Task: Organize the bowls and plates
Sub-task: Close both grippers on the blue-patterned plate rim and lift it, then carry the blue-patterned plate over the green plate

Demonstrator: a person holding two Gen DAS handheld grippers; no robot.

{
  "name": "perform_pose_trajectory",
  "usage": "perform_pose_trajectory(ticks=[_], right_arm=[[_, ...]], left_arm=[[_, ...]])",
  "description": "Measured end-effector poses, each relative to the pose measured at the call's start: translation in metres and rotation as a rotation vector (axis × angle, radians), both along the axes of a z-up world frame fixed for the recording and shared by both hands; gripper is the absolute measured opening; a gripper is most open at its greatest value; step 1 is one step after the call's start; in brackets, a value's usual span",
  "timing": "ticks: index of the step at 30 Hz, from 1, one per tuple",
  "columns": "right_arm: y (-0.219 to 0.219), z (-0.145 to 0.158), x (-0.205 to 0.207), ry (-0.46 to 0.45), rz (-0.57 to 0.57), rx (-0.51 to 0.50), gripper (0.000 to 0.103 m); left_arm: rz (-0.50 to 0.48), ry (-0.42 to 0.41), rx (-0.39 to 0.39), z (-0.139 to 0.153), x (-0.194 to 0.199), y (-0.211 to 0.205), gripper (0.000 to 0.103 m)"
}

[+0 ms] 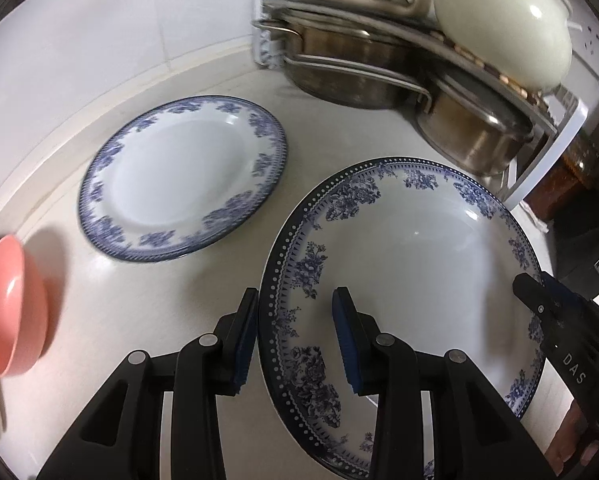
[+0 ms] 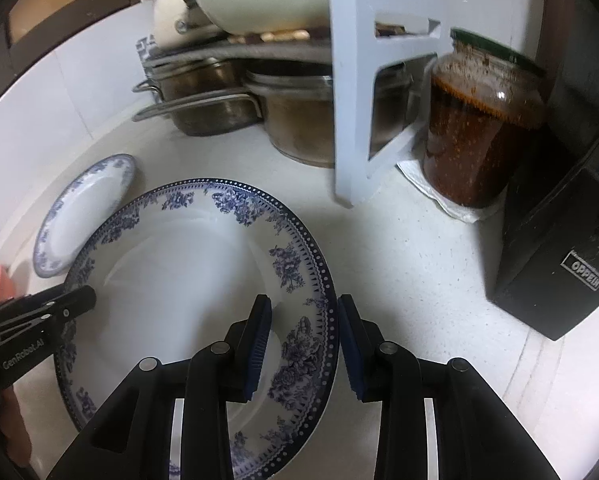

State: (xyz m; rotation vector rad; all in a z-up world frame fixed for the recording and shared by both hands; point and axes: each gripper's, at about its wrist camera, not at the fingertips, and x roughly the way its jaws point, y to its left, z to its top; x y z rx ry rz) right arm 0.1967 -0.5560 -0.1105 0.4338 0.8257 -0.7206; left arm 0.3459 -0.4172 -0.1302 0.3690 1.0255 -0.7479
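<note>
Plate (image 1: 411, 264) with the dotted dark border and blue flowers sits between my two grippers, each straddling an opposite edge of its rim. My left gripper (image 1: 295, 338) has one blue pad outside the rim and one over the plate's inner face; the jaws are partly closed, yet I see a gap on the inner side, so I cannot tell whether the pads truly press. My right gripper (image 2: 304, 344) stands the same way on the far edge, jaws about as narrow, and there too I cannot confirm firm contact. I judge the two-sided hold is chosen because the plate is wide and shallow, so one pinch alone would let it tip.

A second plate (image 1: 183, 178), with a paler blue floral rim, lies flat on the white counter (image 1: 111, 308), well apart to the left and nearer the wall. A pink bowl (image 1: 9, 308) rests at the left margin, tilted on its side as far as I can make out. Steel pots (image 1: 363, 68) are stowed under a white rack (image 2: 351, 120) at the back; a jar of dark red paste (image 2: 479, 128) stands beside the rack on a paper towel.

My assessment: stacking this plate onto its neighbour looks the likely step. Risk is slippage off the glazed rim if either grip is loose
</note>
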Motion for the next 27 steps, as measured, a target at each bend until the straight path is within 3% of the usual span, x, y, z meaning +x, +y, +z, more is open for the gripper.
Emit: perform_pose_trajectory(ticks=[13,27], right_arm=[[0.058,0.040,0.003,-0.041,0.108,-0.040,0.035],[0.127,0.066,0.012,-0.075,0.251,-0.065,0.035]], left_arm=[[0.132,-0.049,-0.048,0.041,-0.011,0.074,0.037],[0.295,-0.071,-0.085,0.067,-0.029,0.163,0.037]])
